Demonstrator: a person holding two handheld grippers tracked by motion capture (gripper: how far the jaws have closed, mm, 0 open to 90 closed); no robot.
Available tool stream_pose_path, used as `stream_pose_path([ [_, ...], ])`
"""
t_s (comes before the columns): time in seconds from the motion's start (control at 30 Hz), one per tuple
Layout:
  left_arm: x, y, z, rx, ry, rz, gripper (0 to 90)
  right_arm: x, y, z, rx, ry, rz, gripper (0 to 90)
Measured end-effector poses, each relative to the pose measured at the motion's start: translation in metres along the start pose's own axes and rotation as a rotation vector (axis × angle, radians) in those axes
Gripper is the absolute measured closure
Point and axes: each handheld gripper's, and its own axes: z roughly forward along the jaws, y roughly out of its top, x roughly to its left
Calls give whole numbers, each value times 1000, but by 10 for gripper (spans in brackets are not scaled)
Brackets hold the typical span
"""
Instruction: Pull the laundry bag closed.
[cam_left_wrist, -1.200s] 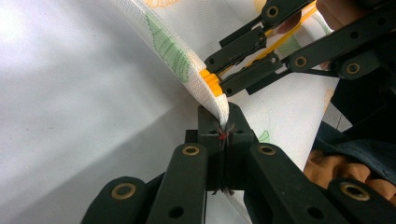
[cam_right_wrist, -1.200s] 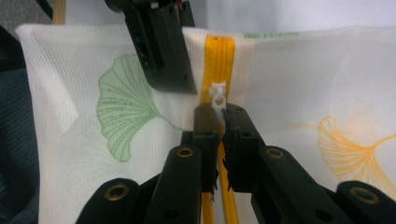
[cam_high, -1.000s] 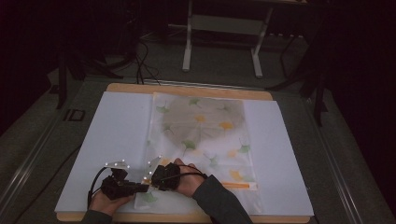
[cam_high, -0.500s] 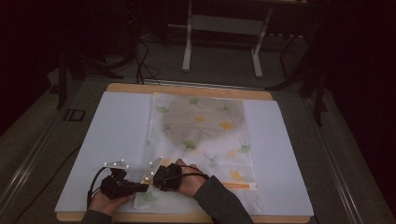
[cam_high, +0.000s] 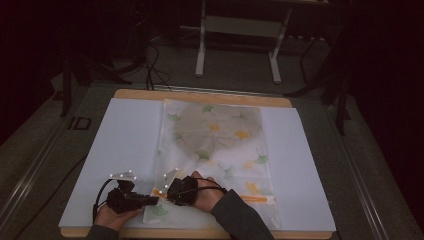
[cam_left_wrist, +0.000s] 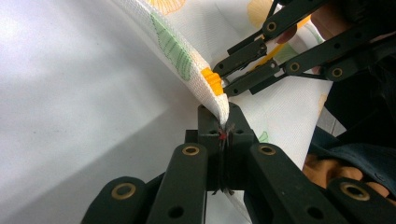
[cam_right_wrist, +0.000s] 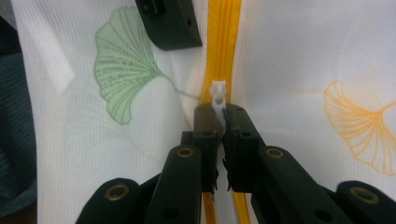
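Bench (cam_high: 125, 107): wooden top, mostly covered by a white sheet (cam_high: 120, 150).

Mesh zipper bag (cam_high: 220, 150): white see-through fabric printed with green and orange ginkgo leaves, lying flat on the white sheet at bench centre and running from the far edge to the near edge. A dark round shape shows through the mesh in the far half; can't tell what it is. The near half looks flat, with nothing visible inside.

Orange zipper (cam_right_wrist: 224, 46): runs across the near end of the bag. In the high view it is the orange line to the right of the hands.

Right hand-held gripper (cam_high: 175, 192): at the near-left part of the bag, on the zipper line. Jaws clamped together on the white zipper pull (cam_right_wrist: 218, 93), which sticks out just above the jaw tips in the right gripper view.

Left hand-held gripper (cam_high: 152, 200): just left of the right one, at the bag's near-left corner. Jaws pinched tight on the bag's corner (cam_left_wrist: 219, 105) right beside the orange zipper end, and the fabric edge rises tilted out of the jaws. The right gripper's jaws sit just beyond it in the left gripper view.

The two grippers are close together, nearly tip to tip.
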Motion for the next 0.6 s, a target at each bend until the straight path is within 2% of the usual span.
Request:
stream_pose_path([
  [0.6,1,0,-2,-9,-4,-5,883,-1,-9,-5,16,0,5,847],
])
